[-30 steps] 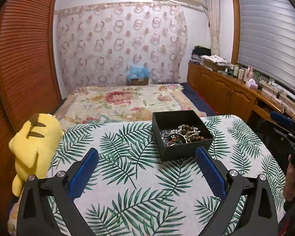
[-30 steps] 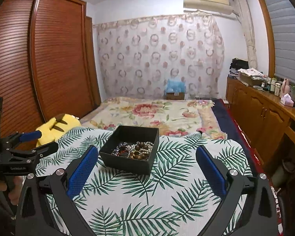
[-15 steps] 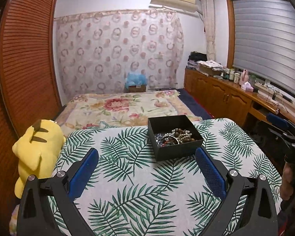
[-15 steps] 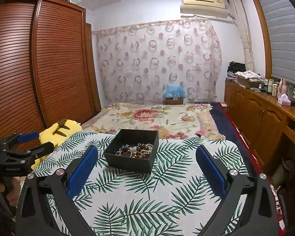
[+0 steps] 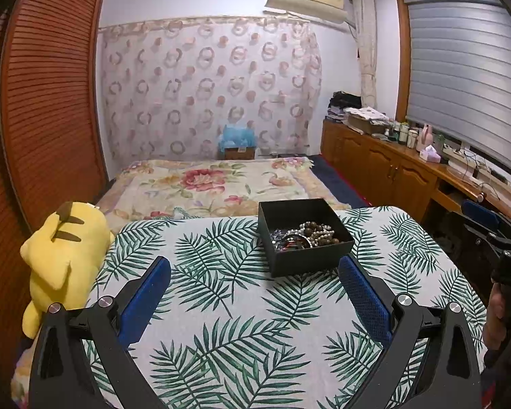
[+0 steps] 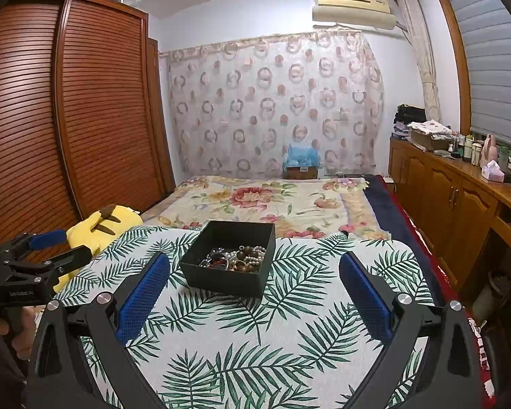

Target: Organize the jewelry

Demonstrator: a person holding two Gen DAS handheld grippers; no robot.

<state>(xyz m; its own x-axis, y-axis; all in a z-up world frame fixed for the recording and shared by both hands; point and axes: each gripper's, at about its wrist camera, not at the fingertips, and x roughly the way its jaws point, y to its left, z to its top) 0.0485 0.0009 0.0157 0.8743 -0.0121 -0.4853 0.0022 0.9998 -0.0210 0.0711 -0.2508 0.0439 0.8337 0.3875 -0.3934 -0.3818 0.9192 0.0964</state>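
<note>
The room is a bedroom: a bed (image 5: 207, 184) with a flowered cover lies far behind, a brown slatted wardrobe (image 6: 85, 109) stands at the left, and a wooden cabinet row (image 5: 385, 170) runs along the right wall under a window blind.

Near the cameras stands the bench (image 5: 242, 306), covered by a white cloth with green palm leaves. Most of the cloth is bare, so there is wide free room on the near side and on both sides of the box. A yellow plush toy (image 5: 64, 252) leans at the left edge of the bench.

The black box (image 5: 310, 259) sits toward the far edge, open upward. It looks almost square, so no long axis can be told; it is turned a little, one corner pointing near. Inside lies the jewelry (image 6: 238, 259), a tangled heap of beads and pearls.

The left gripper (image 5: 253, 293) hovers above the cloth, jaws spread wide and holding nothing. The right gripper (image 6: 253, 293) is the same: jaws wide apart, empty, the box just beyond them.
</note>
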